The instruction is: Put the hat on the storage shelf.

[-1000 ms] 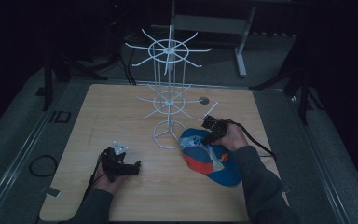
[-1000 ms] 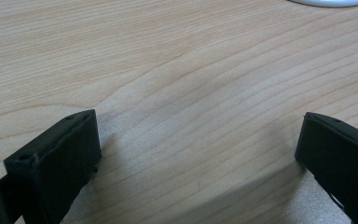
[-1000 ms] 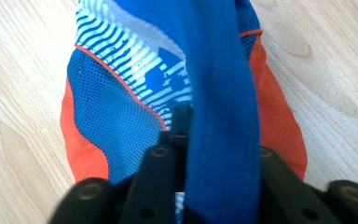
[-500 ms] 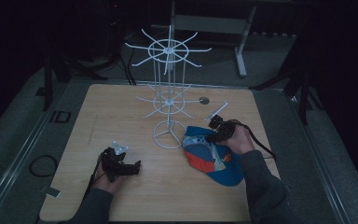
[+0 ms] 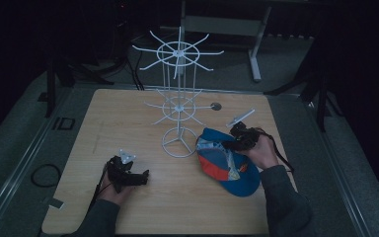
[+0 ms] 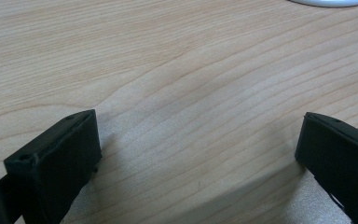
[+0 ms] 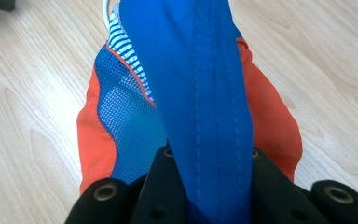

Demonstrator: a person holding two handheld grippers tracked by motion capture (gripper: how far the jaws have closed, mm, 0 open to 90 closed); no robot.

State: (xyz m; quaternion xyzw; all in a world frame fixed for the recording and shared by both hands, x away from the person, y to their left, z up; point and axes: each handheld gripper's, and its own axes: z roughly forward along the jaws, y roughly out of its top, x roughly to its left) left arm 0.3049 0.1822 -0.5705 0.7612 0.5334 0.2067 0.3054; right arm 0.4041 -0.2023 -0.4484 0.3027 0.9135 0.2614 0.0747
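**Cap pinched in right tool, rack hooks next — snag risk**

Going L to R. My left tool (image 5: 140, 176) sits low on the table (image 5: 128, 123), jaws spread wide w/ bare wood between them in the left gripper view; nothing held. It's well apart from the work, so no help if something tips.

Centre: the white wire hat rack (image 5: 178, 98), two tiers of spoke hooks on a thin post over a ring base. Looks light to me. Base ring is just beside the cap's edge.

Right: my right tool (image 5: 237, 140) is pressed together on the cap (image 5: 224, 165), a blue/orange one w/ mesh panel. In the right gripper view the blue fabric (image 7: 205, 93) runs straight up out of the pinch, jaws clamped on a folded bit of it. The rest of the cap droops toward the table, near side looks to be touching the wood.

What could go wrong, imo:
- Grip is on thin fabric only; a quick swing could let it slip out.
- The hanging part may catch the lower hooks or base ring and drag the rack over, since nothing steadies it.
- The floppy crown may miss a hook tip and slide off.
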